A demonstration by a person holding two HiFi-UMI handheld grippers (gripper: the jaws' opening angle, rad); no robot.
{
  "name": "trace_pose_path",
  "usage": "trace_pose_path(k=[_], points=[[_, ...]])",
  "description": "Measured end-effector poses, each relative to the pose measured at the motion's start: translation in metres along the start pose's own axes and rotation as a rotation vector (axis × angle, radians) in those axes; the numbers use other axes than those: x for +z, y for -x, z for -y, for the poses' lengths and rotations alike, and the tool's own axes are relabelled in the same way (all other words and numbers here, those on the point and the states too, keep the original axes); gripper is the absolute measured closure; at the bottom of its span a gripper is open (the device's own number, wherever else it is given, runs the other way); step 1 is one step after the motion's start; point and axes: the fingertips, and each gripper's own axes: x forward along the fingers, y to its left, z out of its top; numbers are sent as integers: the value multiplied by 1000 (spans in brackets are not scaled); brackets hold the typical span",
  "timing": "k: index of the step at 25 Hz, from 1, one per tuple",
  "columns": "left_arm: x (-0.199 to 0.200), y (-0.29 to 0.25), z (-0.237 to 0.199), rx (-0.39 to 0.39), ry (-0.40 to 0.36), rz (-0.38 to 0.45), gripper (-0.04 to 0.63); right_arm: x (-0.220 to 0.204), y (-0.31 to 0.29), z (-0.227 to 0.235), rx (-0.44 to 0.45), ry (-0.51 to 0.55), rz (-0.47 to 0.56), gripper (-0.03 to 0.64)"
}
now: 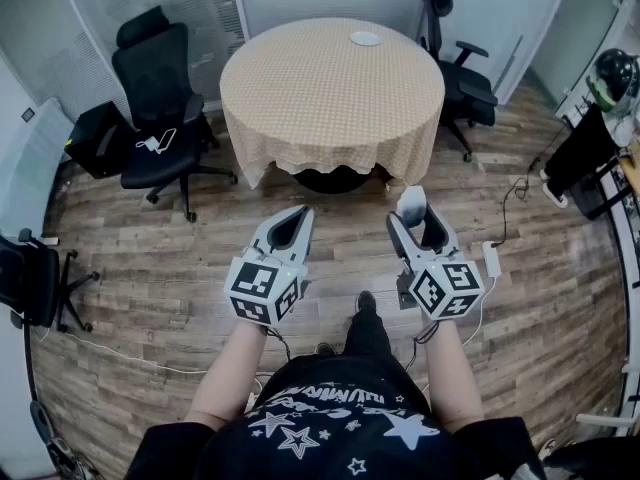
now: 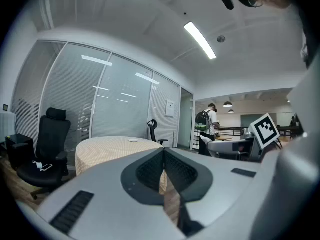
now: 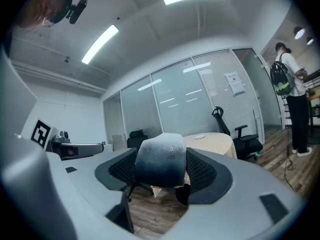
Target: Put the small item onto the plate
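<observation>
Right gripper (image 1: 411, 216): jaws spread wide and clamped on the small item (image 3: 161, 160), a rounded piece shading dark to white that stands proud of the tips. Left gripper (image 1: 297, 218): jaws closed together, empty, just to the left of the right one.

Plate (image 1: 365, 38): well ahead of the right gripper, on the far side of the round table (image 1: 300, 88).

Risks (judged):
- The item sits high in the pads, so a jolt while carrying could drop it.
- The plate lies across the table, and the long reach may drag the cloth.
- Letting go too high could roll the item off the plate.

Room:
- Open floor lies straight ahead to the table edge.
- One office chair (image 1: 155, 78) stands far left of the left gripper.
- Another chair (image 1: 465, 83) stands ahead-right.
- A floor cable (image 1: 493, 258) just right of the right gripper could catch a foot.
</observation>
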Motion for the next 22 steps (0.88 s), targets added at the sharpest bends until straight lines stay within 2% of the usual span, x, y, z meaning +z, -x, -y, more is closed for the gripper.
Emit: trace_pose_path(k=[14,22], points=[[-5,-9,-5,6,15,-12,588,-7,-9,9,-21,-4,-24,314],[-3,-36,-6,13,20,-15,588,0,-21,30,-3,-12,-28,314]])
